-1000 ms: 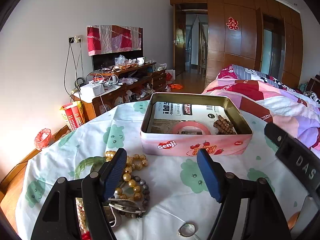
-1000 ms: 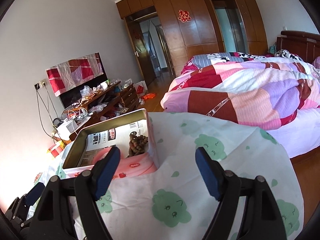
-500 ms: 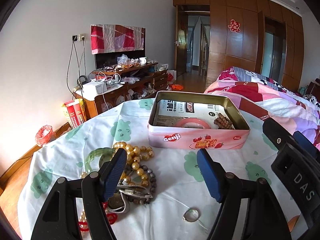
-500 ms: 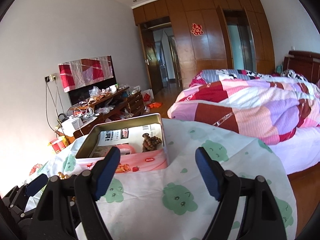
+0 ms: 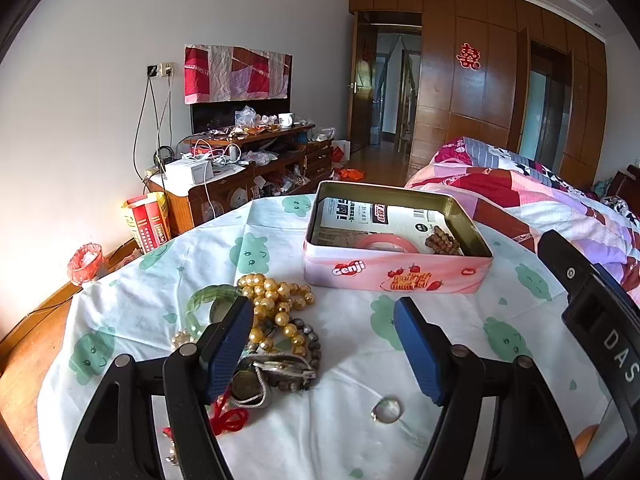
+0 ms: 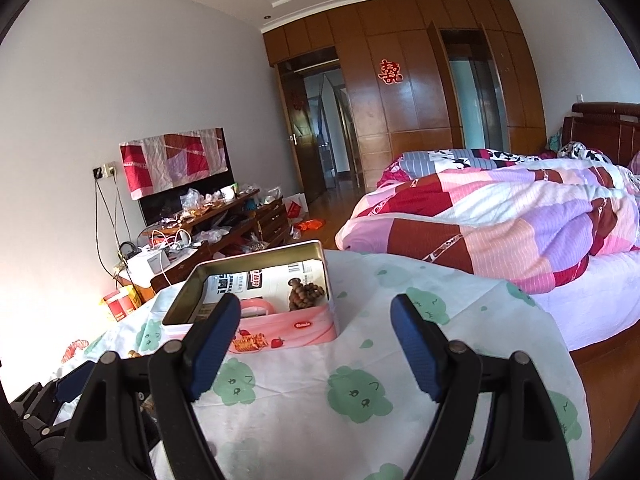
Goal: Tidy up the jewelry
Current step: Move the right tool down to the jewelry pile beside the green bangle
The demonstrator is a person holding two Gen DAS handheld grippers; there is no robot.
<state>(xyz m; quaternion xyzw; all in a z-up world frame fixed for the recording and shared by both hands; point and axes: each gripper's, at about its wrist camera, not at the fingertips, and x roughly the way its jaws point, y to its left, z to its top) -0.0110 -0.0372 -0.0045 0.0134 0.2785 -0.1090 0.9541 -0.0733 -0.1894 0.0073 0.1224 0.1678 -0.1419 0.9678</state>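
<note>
A pink tin box [image 5: 396, 276] stands open on the round table, holding a pink bangle [image 5: 382, 243] and brown wooden beads [image 5: 442, 237]. It also shows in the right wrist view [image 6: 296, 326]. A pile of jewelry lies in front of my left gripper [image 5: 324, 344]: gold beads [image 5: 276, 296], a green bangle [image 5: 204, 300], dark beads [image 5: 310, 346], a red cord [image 5: 228, 416] and a silver ring [image 5: 386, 410]. The left gripper is open and empty above the pile. My right gripper [image 6: 316, 344] is open and empty, to the right of the tin.
The table has a white cloth with green prints [image 5: 132, 320]. A bed with a patchwork quilt [image 6: 520, 224] lies to the right. A cluttered TV cabinet [image 5: 248, 168] stands against the far wall. The right gripper's body [image 5: 600, 320] shows at the left view's right edge.
Both grippers have pulled back and risen from the tin. More of the jewelry pile and the ring now shows in the left view. Both stay open.
</note>
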